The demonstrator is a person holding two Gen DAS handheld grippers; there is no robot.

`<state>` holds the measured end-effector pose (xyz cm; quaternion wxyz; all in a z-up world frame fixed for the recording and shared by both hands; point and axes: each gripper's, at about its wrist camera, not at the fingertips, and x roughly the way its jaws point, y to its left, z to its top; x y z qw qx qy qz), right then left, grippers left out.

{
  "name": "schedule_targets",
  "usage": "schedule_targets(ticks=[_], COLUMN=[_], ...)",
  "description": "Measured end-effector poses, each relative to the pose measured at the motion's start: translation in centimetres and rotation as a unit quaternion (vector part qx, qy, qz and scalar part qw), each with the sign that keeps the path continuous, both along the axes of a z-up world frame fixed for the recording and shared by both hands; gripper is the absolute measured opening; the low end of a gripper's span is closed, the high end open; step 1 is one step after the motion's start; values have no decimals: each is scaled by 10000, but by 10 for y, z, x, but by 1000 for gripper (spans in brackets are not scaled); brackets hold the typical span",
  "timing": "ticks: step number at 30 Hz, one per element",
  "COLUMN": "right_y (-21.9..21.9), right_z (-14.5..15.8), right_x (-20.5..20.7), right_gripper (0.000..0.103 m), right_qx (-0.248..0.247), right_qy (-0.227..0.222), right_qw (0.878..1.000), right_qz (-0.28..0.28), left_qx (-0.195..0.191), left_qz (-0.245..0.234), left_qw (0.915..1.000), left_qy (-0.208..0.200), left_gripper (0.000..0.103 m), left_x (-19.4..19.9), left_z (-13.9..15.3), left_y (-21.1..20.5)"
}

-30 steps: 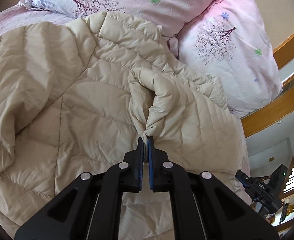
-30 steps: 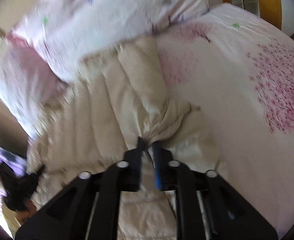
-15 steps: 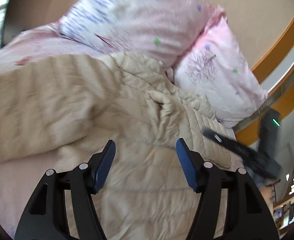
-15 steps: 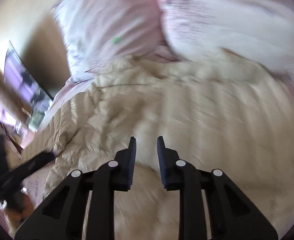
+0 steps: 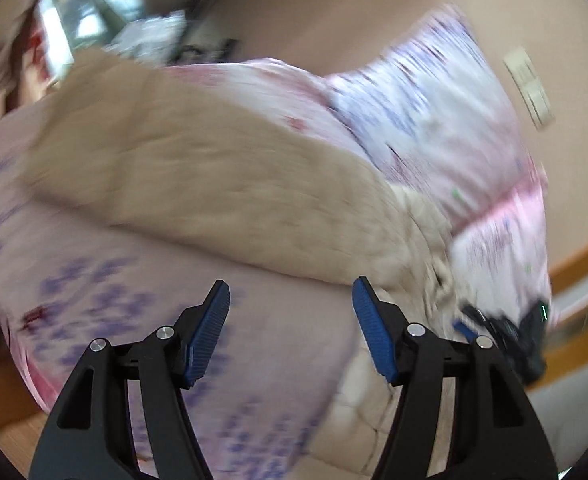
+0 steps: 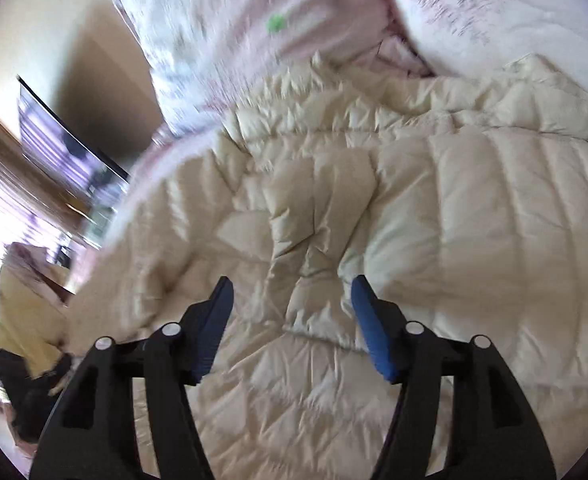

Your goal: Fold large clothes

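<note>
Left gripper (image 5: 289,312): a second ago pinched on fold of beige jacket (image 5: 197,184), now jaws wide apart, nothing between. View swung away from jacket middle; now over pink floral bedsheet (image 5: 93,280), jacket edge lies beyond fingertips, picture blurred.

Right gripper (image 6: 291,308): earlier nearly closed on jacket fabric (image 6: 374,220), now jaws opening, pads not pressing; released fabric lies puckered under gap. Its view turned from bed side toward pillows (image 6: 253,20).
</note>
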<state>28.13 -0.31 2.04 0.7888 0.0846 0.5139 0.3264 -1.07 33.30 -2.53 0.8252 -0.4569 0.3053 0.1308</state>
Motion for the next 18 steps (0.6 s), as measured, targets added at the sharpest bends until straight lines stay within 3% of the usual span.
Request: schedule_targets(ticks=[4, 13, 16, 18], right_y=[-13, -13, -10, -11], right_z=[7, 2, 2, 2], right_x=[-4, -23, -27, -30], right_gripper=[64, 64, 64, 64], right_qx=[212, 370, 394, 417], right_qy=[177, 342, 340, 338], right_qw=[9996, 9986, 9984, 9982], right_qz=[-70, 165, 243, 278], left_qx=[-300, -400, -488, -592], left_qz=[541, 1501, 1730, 1902], left_qw=[9981, 9879, 9837, 9799], left_qy=[-80, -19, -7, 35], left_gripper=[64, 63, 52, 36], left_x=[-21, -28, -29, -30], left_z=[-12, -14, -17, -20], left_y=[20, 49, 57, 63])
